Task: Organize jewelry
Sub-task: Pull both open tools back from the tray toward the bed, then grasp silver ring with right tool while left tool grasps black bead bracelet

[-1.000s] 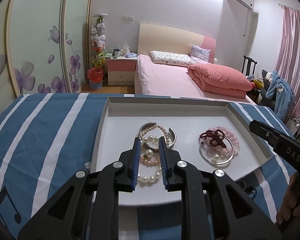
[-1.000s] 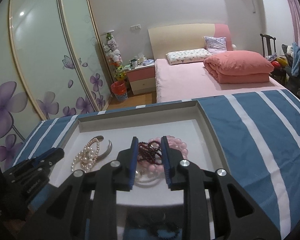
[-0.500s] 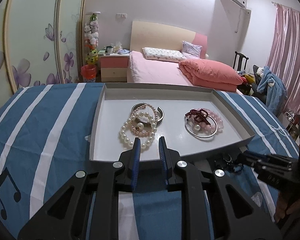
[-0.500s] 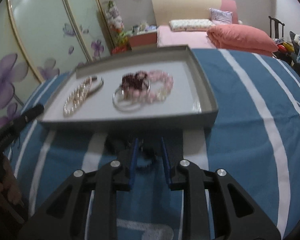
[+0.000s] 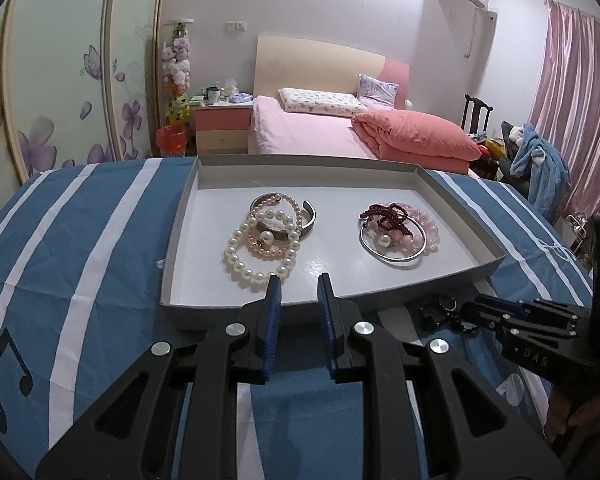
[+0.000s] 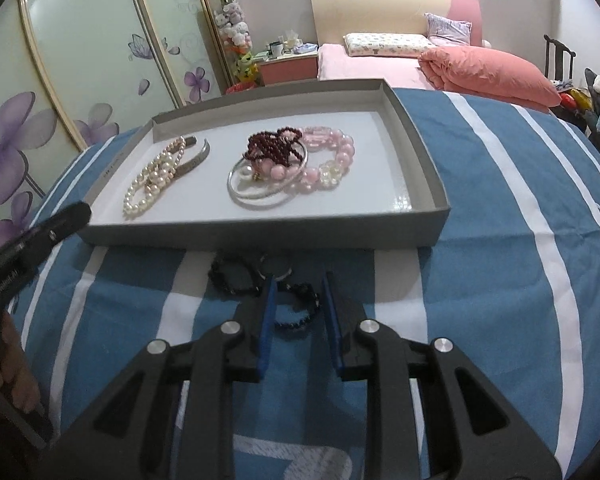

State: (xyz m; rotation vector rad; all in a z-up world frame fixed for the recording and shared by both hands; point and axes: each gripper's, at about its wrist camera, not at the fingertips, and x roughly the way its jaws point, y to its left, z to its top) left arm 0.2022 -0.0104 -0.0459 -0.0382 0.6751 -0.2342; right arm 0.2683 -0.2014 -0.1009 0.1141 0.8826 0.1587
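Two dark bead bracelets (image 6: pixel 260 280) lie before the tray (image 6: pixel 260 232), one between the right tool's (image 6: pixel 298 280) narrow, ungripping jaws.

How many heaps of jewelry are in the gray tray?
2: a pearl heap on the left of the tray, a pink and red heap on the right. More dark beads lie outside.

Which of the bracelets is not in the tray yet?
The dark beaded bracelets lying on the striped cloth, just outside the tray's near wall; the pearl and pink pieces all lie inside it.
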